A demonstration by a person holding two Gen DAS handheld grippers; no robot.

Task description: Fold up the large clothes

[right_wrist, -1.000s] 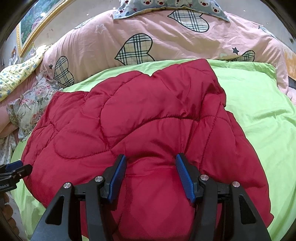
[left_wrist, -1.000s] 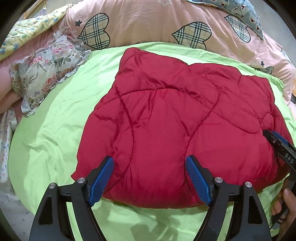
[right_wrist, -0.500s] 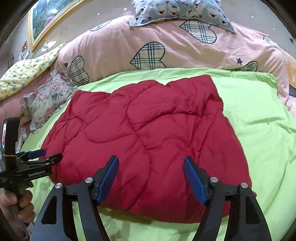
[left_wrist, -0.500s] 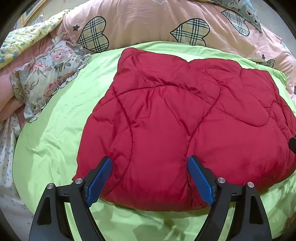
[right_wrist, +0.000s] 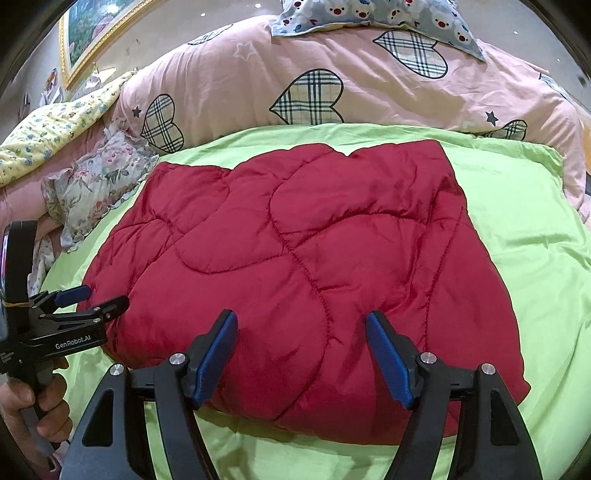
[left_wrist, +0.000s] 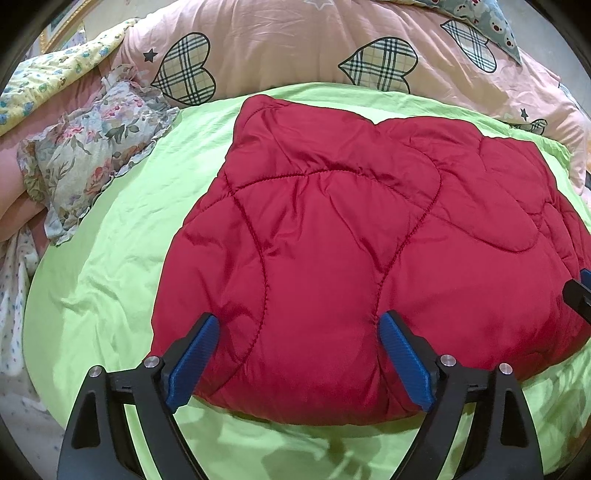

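Observation:
A red quilted jacket point(left_wrist: 351, 240) point(right_wrist: 295, 258) lies folded into a puffy block on the lime-green sheet point(left_wrist: 110, 277) point(right_wrist: 535, 240). My left gripper point(left_wrist: 299, 319) hovers at the jacket's near left edge; its jaws are opening, and the blue pads stand apart from the fabric under them. The right wrist view shows it from the side, as the left gripper point(right_wrist: 99, 299). My right gripper point(right_wrist: 301, 315) is open above the near right edge and grips nothing. Only a tip of the right gripper point(left_wrist: 580, 291) shows in the left wrist view.
A pink duvet with plaid hearts point(left_wrist: 295, 44) point(right_wrist: 332, 74) is heaped behind the jacket. A floral ruffled cloth point(left_wrist: 92, 147) point(right_wrist: 96, 184) lies at the left. A bear-print pillow point(right_wrist: 369, 14) tops the duvet. A person's hand point(right_wrist: 22, 406) holds the left gripper's handle.
The right gripper has widened and drawn back and up off the jacket, so more of the bed shows. The left gripper's jaws have spread a little. The jacket lies still.

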